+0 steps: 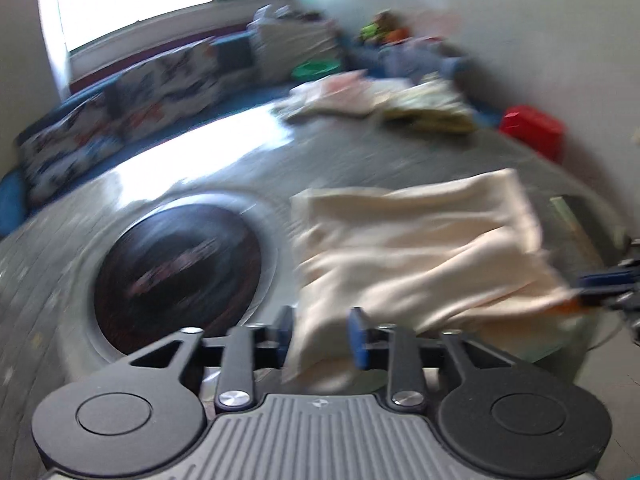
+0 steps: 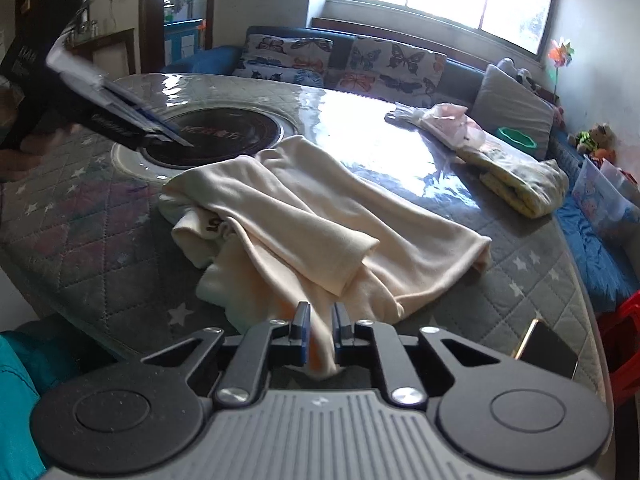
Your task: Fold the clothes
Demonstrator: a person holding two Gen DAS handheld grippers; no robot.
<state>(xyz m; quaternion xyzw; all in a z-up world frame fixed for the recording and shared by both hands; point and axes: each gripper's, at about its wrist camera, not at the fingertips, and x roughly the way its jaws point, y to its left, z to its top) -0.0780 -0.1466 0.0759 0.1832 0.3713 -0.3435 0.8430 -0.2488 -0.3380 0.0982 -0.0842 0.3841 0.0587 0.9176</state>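
Note:
A cream garment lies crumpled on the grey quilted table. In the left wrist view, which is blurred by motion, the cream garment has a corner between the fingers of my left gripper, whose jaws stand apart around the cloth. My right gripper has its jaws nearly closed on the garment's near edge. The left gripper shows in the right wrist view at the far left, above the table and away from the garment there. The right gripper shows at the right edge of the left wrist view, at the garment's corner.
A dark round hotplate is set in the table. Folded clothes lie at the far right side. A phone lies near the right edge. A sofa with butterfly cushions stands behind. A red stool is beside the table.

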